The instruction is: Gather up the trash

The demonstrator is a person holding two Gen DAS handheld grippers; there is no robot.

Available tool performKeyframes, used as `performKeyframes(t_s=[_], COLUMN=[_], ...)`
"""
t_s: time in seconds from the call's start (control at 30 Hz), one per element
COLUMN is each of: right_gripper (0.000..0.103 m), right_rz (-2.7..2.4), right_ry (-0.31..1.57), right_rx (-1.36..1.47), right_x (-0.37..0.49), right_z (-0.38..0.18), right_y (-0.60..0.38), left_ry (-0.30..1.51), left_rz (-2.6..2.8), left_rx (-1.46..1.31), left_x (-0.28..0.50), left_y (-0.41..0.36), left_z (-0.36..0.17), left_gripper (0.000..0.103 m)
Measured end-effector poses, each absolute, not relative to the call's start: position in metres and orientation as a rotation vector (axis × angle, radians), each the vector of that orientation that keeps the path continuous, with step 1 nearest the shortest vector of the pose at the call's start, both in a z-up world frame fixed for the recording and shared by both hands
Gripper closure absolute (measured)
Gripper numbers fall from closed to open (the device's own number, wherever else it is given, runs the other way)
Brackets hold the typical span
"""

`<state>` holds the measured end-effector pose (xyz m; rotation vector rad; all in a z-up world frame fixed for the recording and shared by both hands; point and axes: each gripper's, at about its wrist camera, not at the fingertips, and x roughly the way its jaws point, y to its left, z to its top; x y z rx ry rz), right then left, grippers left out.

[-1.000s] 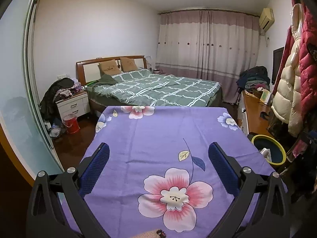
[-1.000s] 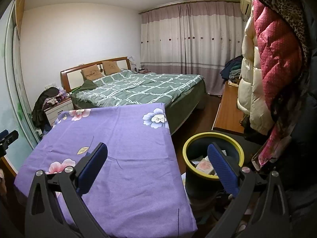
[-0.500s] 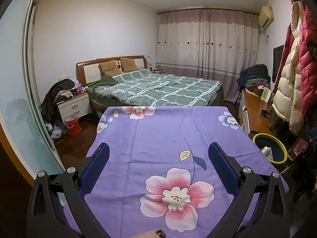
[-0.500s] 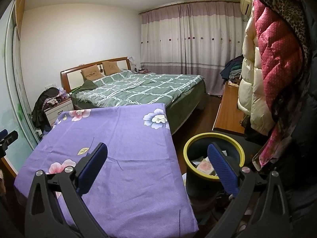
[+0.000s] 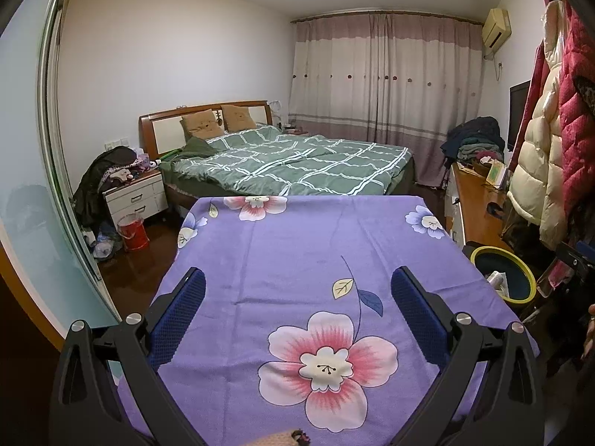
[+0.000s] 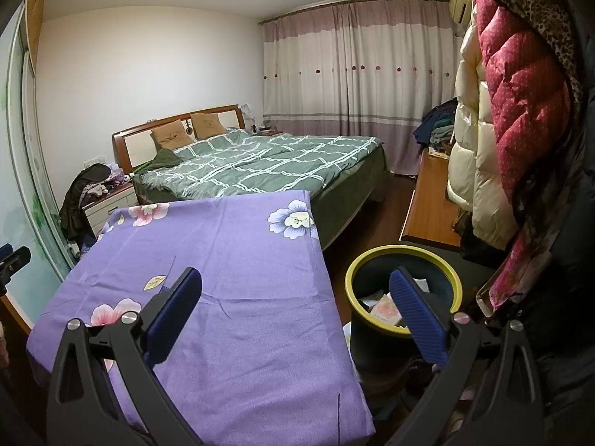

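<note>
Purple floral cloth covers the table (image 5: 297, 252), and both grippers hang above it with nothing between their blue pads. The left gripper (image 5: 297, 297) faces straight down the table toward the green-quilted bed (image 5: 297, 163), its jaws spread wide apart. The right gripper (image 6: 295, 297) sits over the table's right edge, jaws equally wide, its right finger (image 6: 416, 312) overlapping the bin (image 6: 405, 260) in view. That bin, dark with a yellow rim, stands on the floor just beside the table, and paper scraps and a pink-printed wrapper (image 6: 385, 306) lie inside it. From the left wrist view the same bin (image 5: 505, 256) shows at the far right, white scraps inside. Padded coats (image 6: 513, 119) hang close on the right.
</note>
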<state>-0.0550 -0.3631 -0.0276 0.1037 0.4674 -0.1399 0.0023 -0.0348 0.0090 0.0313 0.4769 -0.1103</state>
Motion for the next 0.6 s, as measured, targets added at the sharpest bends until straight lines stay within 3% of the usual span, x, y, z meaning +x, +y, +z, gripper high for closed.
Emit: performKeyframes(t_s=[0.6], right_gripper=[0.007], right_rz=[-0.139], right_ry=[0.470], right_rx=[0.106], right_x=[-0.0532], right_z=[-0.0290], right_y=[-0.3628], left_ry=[0.493], left_rz=[-0.106], left_rx=[0.033], left_x=[0.0080], left_y=[-0.0336], left_z=[0.0025], left_gripper=[0.005])
